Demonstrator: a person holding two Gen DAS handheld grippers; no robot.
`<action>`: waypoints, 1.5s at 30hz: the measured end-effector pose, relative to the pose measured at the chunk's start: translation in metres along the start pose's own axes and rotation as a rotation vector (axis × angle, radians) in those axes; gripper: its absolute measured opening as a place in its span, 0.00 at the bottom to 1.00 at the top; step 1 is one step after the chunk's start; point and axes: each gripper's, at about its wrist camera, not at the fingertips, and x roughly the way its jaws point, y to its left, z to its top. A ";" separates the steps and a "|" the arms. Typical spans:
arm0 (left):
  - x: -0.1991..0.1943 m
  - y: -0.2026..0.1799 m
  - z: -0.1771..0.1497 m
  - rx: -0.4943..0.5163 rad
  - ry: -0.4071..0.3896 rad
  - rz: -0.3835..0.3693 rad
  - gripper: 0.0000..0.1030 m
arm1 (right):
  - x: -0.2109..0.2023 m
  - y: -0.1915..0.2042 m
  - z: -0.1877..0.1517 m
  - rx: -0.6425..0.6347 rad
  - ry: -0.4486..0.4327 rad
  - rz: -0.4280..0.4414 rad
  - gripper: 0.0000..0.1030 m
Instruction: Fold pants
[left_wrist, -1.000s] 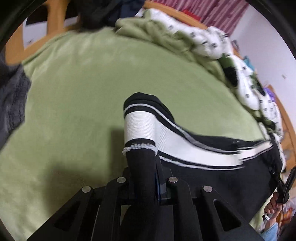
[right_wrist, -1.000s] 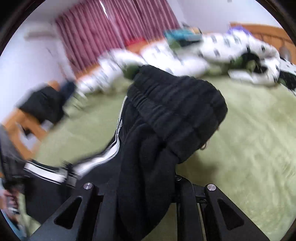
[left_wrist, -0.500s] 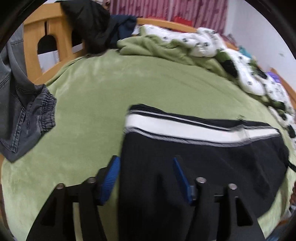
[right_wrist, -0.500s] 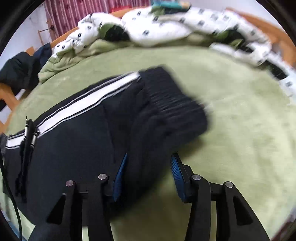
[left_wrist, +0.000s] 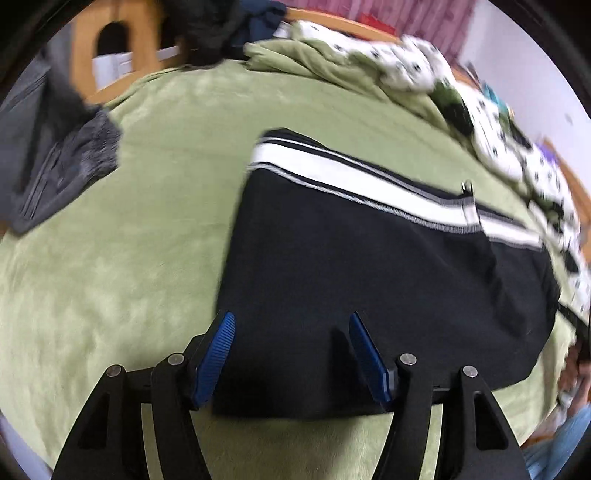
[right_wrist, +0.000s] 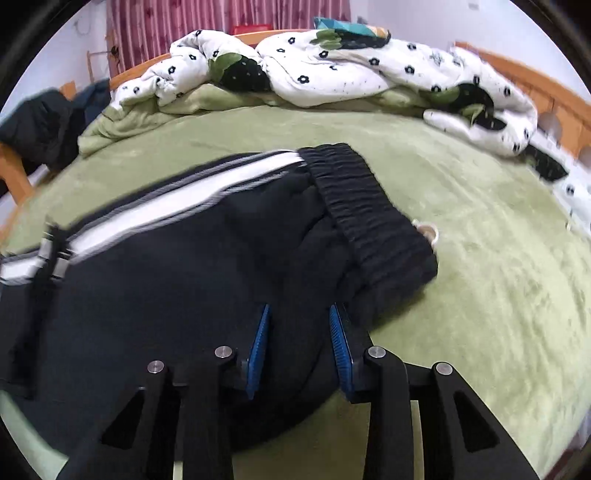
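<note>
pants (left_wrist: 369, 266) lay folded on bed (left_wrist: 129, 258) | left gripper (left_wrist: 290, 354) spread, just opened, pads clear | right gripper (right_wrist: 299, 339) narrowing over fabric, not pinching

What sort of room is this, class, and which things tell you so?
Most likely a bedroom: a bed with a wooden frame, a green blanket spread over it, and a rumpled flowered duvet behind the pants.

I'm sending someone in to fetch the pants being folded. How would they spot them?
On the green bedspread, in front of the flowered quilt, lie the black pants. Unlike the grey garment nearby, they have a white side stripe.
</note>
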 end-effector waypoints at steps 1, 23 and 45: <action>-0.002 0.004 -0.003 -0.022 -0.003 -0.012 0.61 | -0.011 0.001 -0.003 0.019 -0.018 0.005 0.36; 0.021 0.030 -0.043 -0.250 0.076 -0.146 0.52 | -0.045 0.082 -0.047 -0.127 0.084 0.096 0.42; -0.045 -0.234 0.005 0.308 -0.111 -0.255 0.12 | -0.054 0.009 -0.035 0.007 0.009 0.079 0.42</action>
